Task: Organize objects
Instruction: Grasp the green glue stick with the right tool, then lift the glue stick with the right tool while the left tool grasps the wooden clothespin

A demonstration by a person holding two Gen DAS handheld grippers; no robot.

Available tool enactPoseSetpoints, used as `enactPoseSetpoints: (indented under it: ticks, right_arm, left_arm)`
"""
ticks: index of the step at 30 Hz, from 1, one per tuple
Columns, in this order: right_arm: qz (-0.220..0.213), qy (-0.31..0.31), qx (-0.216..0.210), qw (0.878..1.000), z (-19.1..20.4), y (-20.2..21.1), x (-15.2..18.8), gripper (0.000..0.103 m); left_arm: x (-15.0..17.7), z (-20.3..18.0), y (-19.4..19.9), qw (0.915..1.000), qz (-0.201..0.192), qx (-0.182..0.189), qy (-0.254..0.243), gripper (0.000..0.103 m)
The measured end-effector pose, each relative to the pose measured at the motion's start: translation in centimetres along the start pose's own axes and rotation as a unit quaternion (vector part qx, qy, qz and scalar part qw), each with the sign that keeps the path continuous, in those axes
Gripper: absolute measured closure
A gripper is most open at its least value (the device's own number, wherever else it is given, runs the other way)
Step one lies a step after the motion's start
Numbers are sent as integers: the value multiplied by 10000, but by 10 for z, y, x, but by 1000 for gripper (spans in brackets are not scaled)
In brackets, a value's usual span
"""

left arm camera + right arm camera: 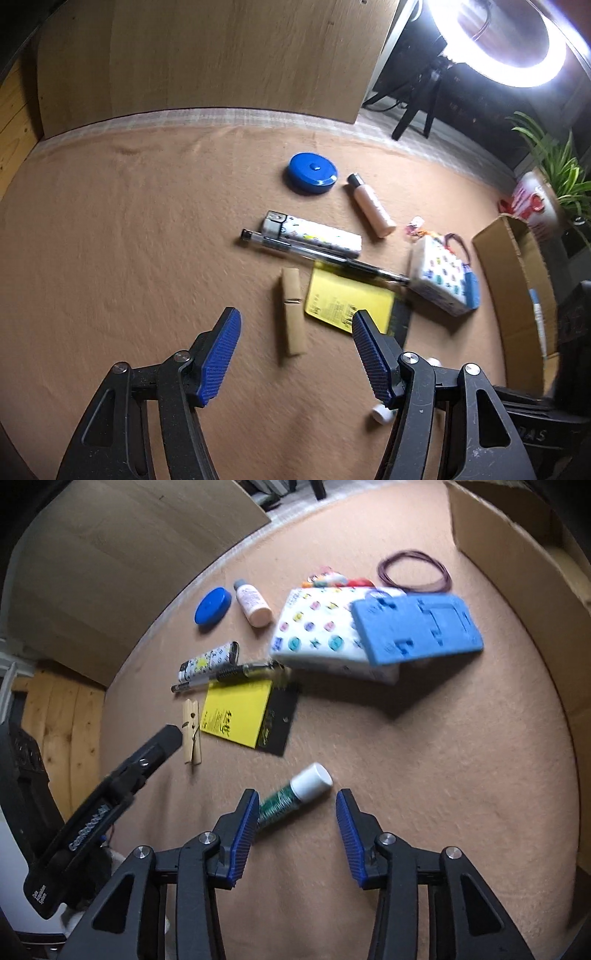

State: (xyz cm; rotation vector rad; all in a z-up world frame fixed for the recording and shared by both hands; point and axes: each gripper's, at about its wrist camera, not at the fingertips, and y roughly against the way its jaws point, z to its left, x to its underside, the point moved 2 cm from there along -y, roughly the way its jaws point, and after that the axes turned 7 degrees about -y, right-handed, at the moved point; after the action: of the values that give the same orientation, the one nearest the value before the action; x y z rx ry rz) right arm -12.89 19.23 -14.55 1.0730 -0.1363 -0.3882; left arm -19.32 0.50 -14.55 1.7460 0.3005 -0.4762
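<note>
On the tan cloth lie a wooden clothespin (292, 312) (192, 731), a yellow notepad (347, 301) (236, 712), a black pen (325, 258) (225, 675), a white patterned lighter (314, 232) (208, 661), a blue round tape measure (312, 172) (213, 605), a small pink bottle (371, 205) (253, 603) and a patterned pouch (443, 277) (321, 635) with a blue foam block (415, 627) on it. A green tube with a white cap (295, 794) lies just ahead of my open, empty right gripper (294, 808). My left gripper (295, 328) is open above the clothespin.
A cardboard box (517, 295) (517, 554) stands at the right edge. A loop of dark rubber bands (413, 570) lies by the pouch. A wooden board (207, 55) stands at the back, a ring light (498, 40) and a plant (554, 170) at back right.
</note>
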Motion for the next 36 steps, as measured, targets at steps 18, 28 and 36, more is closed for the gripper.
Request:
enactPoseSetpoints:
  ticks: [18,28,36]
  right_arm:
    - [-376,1240,1210,9842,48,-20,7,80]
    - [-315,1626,1115,9799,38,-13,16,89]
    - [-283,1237,665,9897,5,7,27,89]
  left_arm:
    - [-2,6,-23,9992,260,-169,-247,79]
    - [7,17,-16,9996,226,-90,-106,89]
    - [30,13,-6,9997,214,90,41,89]
